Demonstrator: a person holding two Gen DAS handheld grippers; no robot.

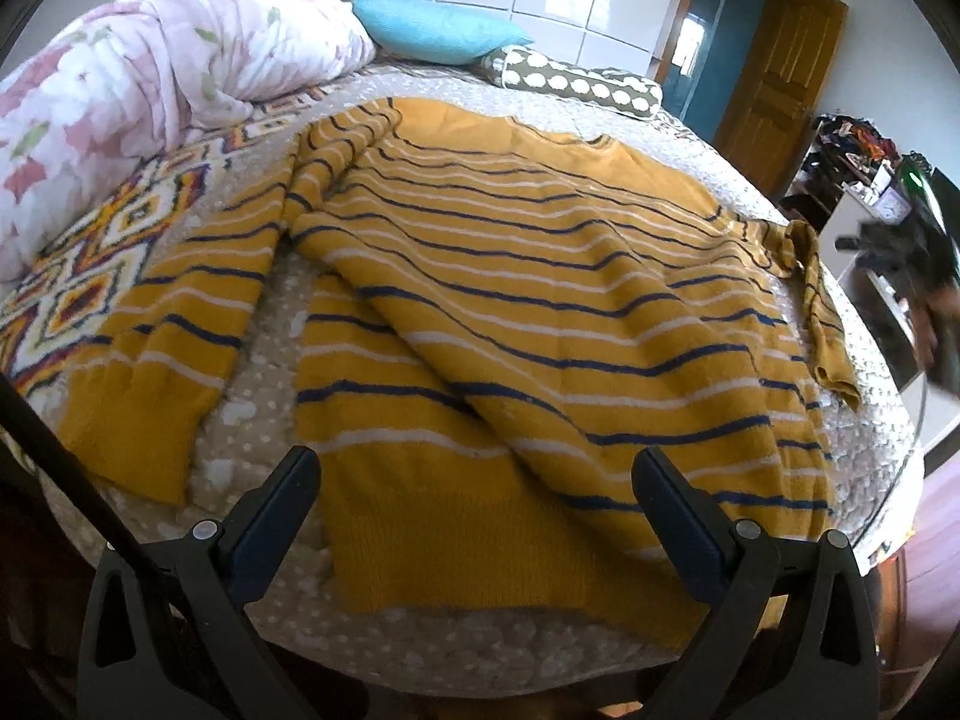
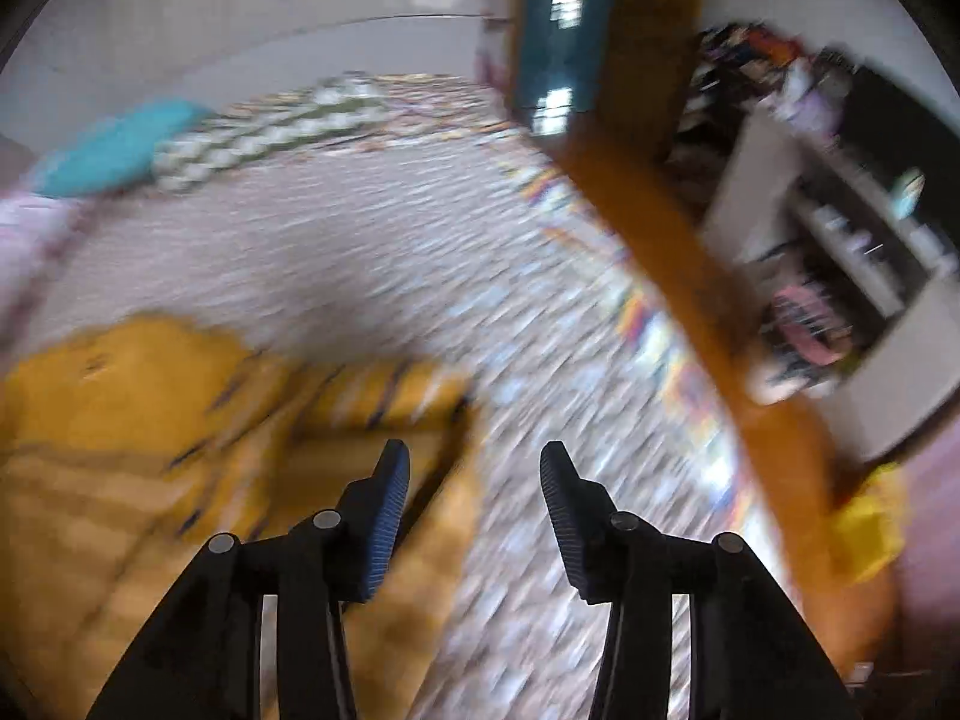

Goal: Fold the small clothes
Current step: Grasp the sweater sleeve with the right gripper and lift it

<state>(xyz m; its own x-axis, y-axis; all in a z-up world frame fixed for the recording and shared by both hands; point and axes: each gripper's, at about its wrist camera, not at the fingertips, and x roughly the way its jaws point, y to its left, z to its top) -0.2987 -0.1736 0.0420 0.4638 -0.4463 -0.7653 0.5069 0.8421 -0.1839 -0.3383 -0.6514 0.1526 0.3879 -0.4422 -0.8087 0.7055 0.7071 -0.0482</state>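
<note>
Garment: a mustard-yellow knitted sweater with navy and white stripes lies spread on the bed, hem nearest the left camera, one sleeve stretched out to the left, the other sleeve bunched at the right edge.
Bed: a beige bedspread with white dots covers it; a band of colourful diamond pattern runs along the left side.
Bedding at the far end: a pink floral quilt, a turquoise pillow and an olive bolster with white dots.
Left hand-held gripper: released, jaws wide apart above the sweater's hem, nothing between them.
Right hand-held gripper: released, jaws parted with nothing between them, above the bedspread just beside the sweater's right sleeve; the view is heavily blurred.
Room: a wooden door frame and a cluttered shelf stand beyond the bed.
</note>
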